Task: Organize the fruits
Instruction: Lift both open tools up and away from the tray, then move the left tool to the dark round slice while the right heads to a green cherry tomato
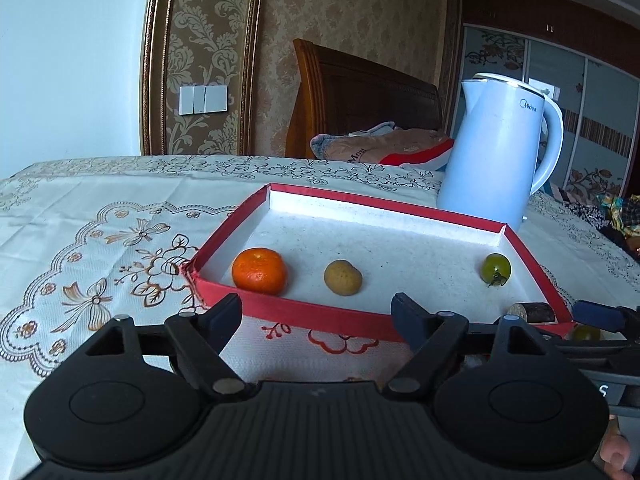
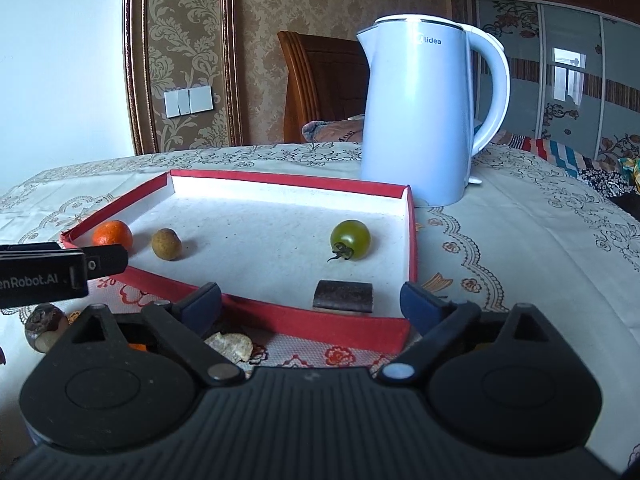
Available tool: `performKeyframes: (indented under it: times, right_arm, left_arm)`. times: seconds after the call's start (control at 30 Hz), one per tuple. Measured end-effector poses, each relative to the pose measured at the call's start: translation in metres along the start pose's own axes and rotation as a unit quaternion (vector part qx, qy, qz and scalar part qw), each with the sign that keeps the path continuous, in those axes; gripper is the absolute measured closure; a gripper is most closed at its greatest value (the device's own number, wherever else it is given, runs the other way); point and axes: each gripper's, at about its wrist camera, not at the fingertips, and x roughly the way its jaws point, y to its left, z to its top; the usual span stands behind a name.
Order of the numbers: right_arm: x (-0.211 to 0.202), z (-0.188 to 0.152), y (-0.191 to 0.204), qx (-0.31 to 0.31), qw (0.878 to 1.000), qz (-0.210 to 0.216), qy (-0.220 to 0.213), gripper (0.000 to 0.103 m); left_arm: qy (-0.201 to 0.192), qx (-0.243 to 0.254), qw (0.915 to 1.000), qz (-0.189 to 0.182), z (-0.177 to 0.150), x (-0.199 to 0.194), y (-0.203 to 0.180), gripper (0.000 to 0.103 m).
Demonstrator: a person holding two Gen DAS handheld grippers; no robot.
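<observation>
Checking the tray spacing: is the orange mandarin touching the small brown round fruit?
Apart. The left wrist view shows bare white tray floor between the orange mandarin and the small brown round fruit.

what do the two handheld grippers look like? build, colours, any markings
Both alike: the left gripper and right gripper have matte black ribbed bodies, two round side housings, black linkage arms with silver pivot pins, and dark blue pads. The left's side reads "enRobot.AI" in white.

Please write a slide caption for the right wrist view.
Open right gripper facing red tray holding tangerine and green tomato.

Tangerine (image 1: 259, 271), longan (image 1: 343, 278), green tomato (image 1: 495, 267) – inside red tray (image 1: 304, 313).
</observation>
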Motion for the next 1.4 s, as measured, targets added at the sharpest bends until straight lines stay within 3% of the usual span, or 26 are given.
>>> performKeyframes:
  times: [0.23,0.9,1.2,1.4]
  right_arm:
    - [0.004,-0.001,-0.019,0.056,0.998,-0.016,0.024,0.000]
    - [-0.012,-0.010,-0.020,0.057,0.998,0.007,0.029,0.000]
    - [-0.011,-0.011,-0.019,0.054,0.998,0.009,0.035,0.000]
    - [-0.010,-0.012,-0.018,0.049,0.998,0.012,0.045,0.000]
  left_arm:
    - [0.006,-0.011,0.9999,0.008,-0.002,-0.004,0.006,0.021]
    - [0.028,-0.023,0.9993,0.008,-0.017,-0.026,0.023,0.021]
    - [0.025,-0.056,0.9981,0.004,-0.024,-0.039,0.044,0.021]
    - [0.032,-0.037,0.9987,0.014,-0.026,-0.037,0.039,0.021]
